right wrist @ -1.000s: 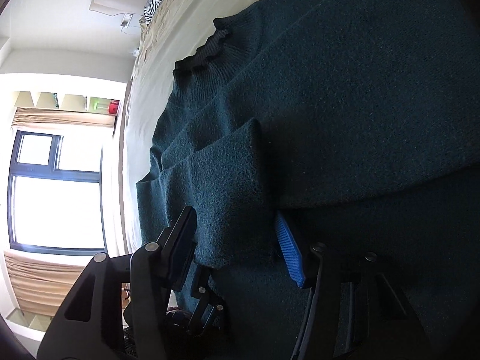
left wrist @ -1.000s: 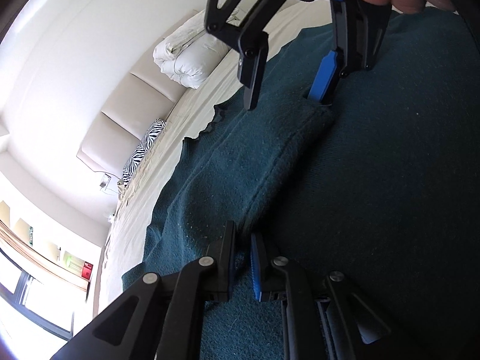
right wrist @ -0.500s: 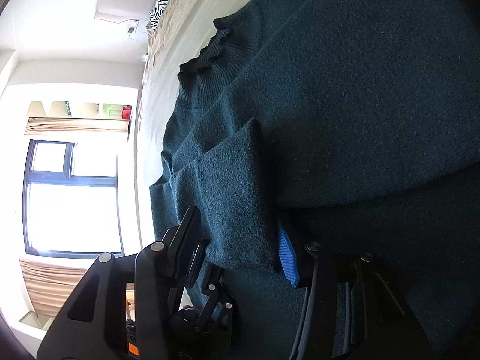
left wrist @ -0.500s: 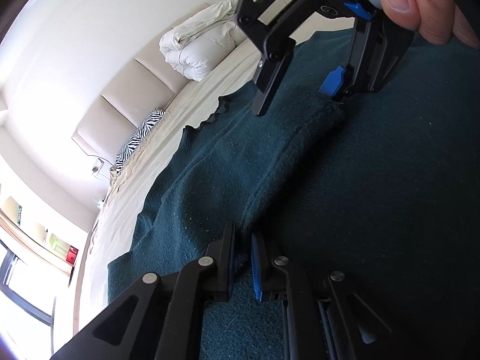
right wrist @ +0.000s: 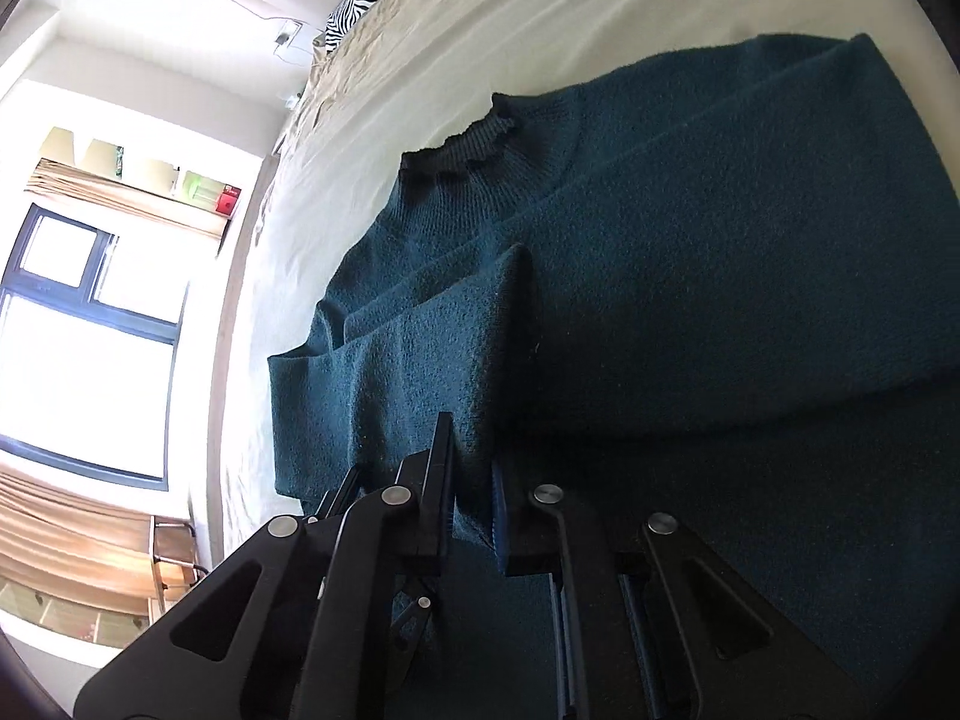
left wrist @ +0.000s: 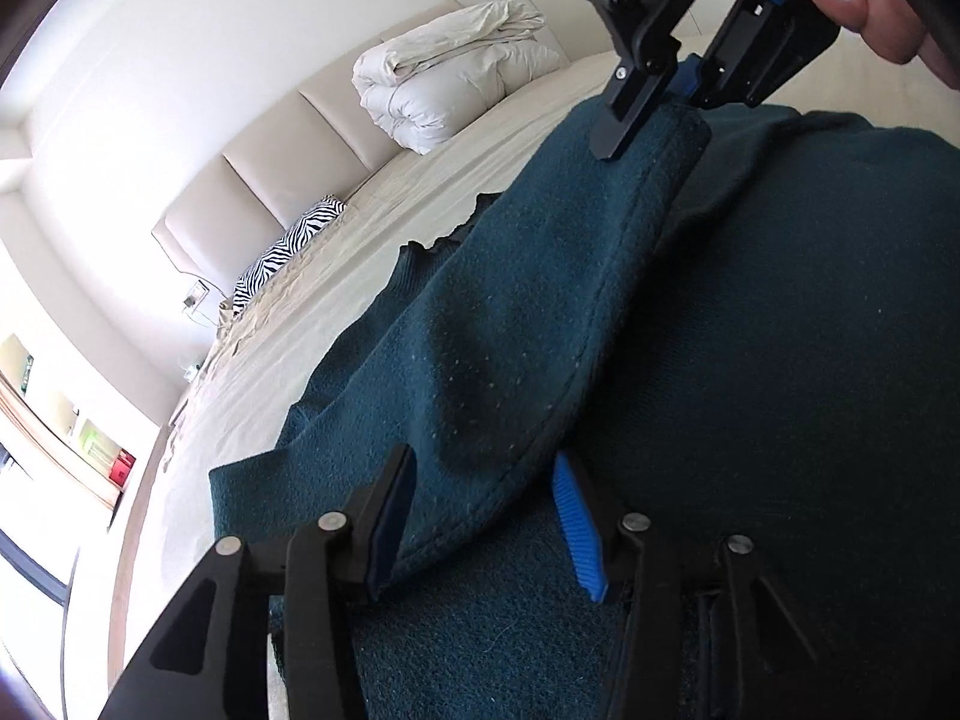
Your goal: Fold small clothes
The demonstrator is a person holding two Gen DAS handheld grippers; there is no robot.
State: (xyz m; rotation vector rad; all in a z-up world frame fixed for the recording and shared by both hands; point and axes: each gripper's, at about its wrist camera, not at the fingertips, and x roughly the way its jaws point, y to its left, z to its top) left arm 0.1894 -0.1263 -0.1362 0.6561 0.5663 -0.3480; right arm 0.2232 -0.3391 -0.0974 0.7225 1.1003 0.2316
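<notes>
A dark teal knit sweater (left wrist: 780, 330) lies on a beige bed sheet (left wrist: 312, 312), its ribbed collar (right wrist: 462, 144) toward the headboard. One sleeve (left wrist: 540, 324) is lifted off the body and stretched between both grippers. My left gripper (left wrist: 486, 510) is open, its fingers standing wide either side of the sleeve's lower fold. My right gripper (right wrist: 471, 498) is shut on the sleeve's cuff end (right wrist: 420, 372); it also shows in the left wrist view (left wrist: 654, 96), held by a hand at the top.
A folded white duvet (left wrist: 456, 78) and a zebra-striped pillow (left wrist: 288, 246) lie by the padded headboard (left wrist: 252, 186). A window (right wrist: 90, 348) and shelves are on the far wall. A chair (right wrist: 174, 558) stands beside the bed.
The left gripper has opened around the sleeve fold. The right gripper has closed on the cuff end and lifted it up and away, stretching the sleeve.
</notes>
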